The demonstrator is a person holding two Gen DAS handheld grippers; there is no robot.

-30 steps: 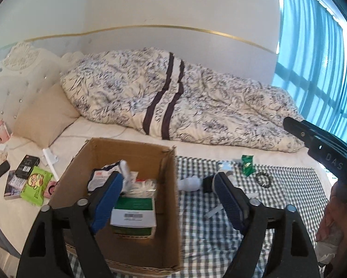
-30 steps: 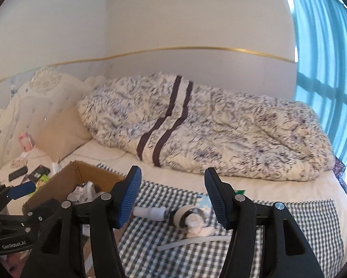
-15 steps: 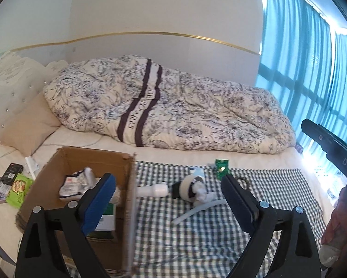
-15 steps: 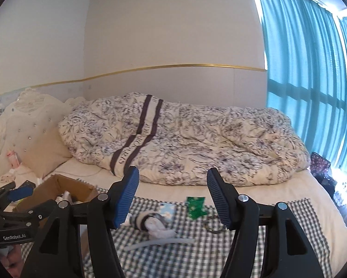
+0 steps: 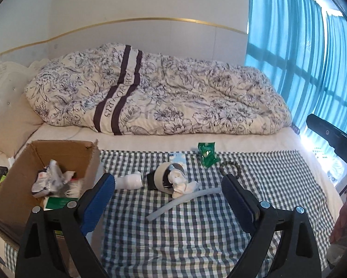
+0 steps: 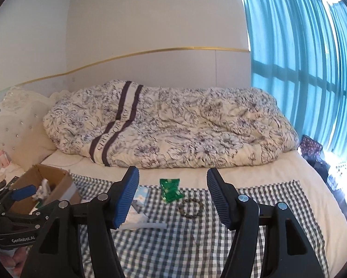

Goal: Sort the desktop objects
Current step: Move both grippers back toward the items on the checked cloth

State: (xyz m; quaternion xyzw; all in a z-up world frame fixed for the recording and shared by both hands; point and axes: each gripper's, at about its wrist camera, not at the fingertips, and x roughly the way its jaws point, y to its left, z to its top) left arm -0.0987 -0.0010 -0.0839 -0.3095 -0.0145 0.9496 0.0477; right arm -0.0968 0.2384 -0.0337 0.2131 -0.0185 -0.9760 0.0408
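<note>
Green crinkled foil packet (image 6: 170, 190) lies ahead — our right gripper (image 6: 172, 197) has jaws spread, empty. We'd descend squarely, pinching its middle; left gripper (image 5: 168, 199) likewise gapes.

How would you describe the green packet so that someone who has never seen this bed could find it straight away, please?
Start at the checked cloth spread over the near part of the bed, right of the cardboard box. Follow its far edge, near the floral duvet, to the green packet. It is the only bright green, shiny item there, with a pale blue packet to its left and a dark bead bracelet to its right.
</note>
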